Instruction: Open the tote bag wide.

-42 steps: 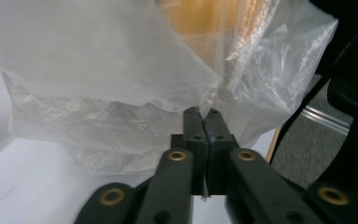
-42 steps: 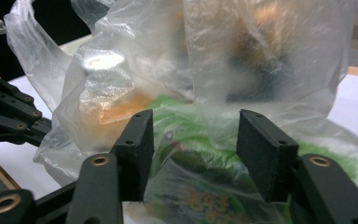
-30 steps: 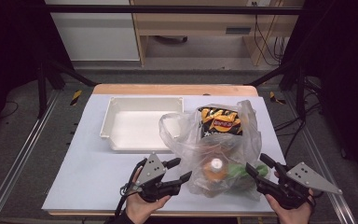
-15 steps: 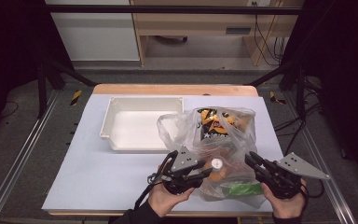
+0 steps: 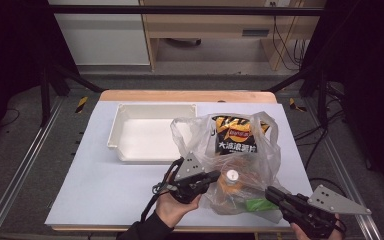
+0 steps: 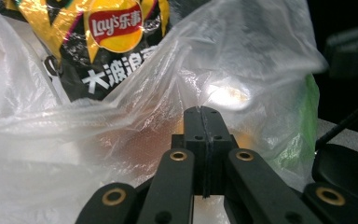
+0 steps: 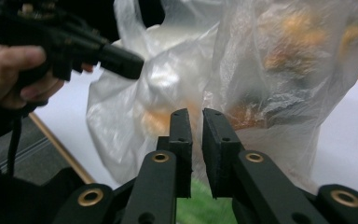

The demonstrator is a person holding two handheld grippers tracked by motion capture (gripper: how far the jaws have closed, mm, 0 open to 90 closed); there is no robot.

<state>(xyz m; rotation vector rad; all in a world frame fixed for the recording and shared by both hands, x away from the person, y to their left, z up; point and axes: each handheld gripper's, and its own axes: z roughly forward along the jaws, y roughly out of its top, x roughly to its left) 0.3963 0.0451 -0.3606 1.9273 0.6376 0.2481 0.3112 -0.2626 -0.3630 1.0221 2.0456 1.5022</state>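
Observation:
A clear plastic bag [image 5: 266, 150] stands on the table, holding a black and yellow chips packet [image 5: 235, 135], an orange bottle with a white cap [image 5: 231, 175] and something green [image 5: 257, 204]. My left gripper [image 5: 216, 175] is at the bag's near left side. Its jaws have just been closing and now meet [image 6: 203, 112], with a crease of bag film rising from their tips. My right gripper [image 5: 270, 192] is at the bag's near right corner. Its jaws have also been closing, and a fold of film runs into the narrow slit between them [image 7: 196, 116].
A white tray [image 5: 150, 107] stands just behind and left of the bag. The table [image 5: 100, 185] has a wooden far edge. The near edge lies close under both hands. Dark frame legs and cables stand beyond the far corners.
My left gripper has moved right up to the bag and closed. The right gripper's jaws have closed at the bag's near right corner. The bag's film has shifted and bunched.

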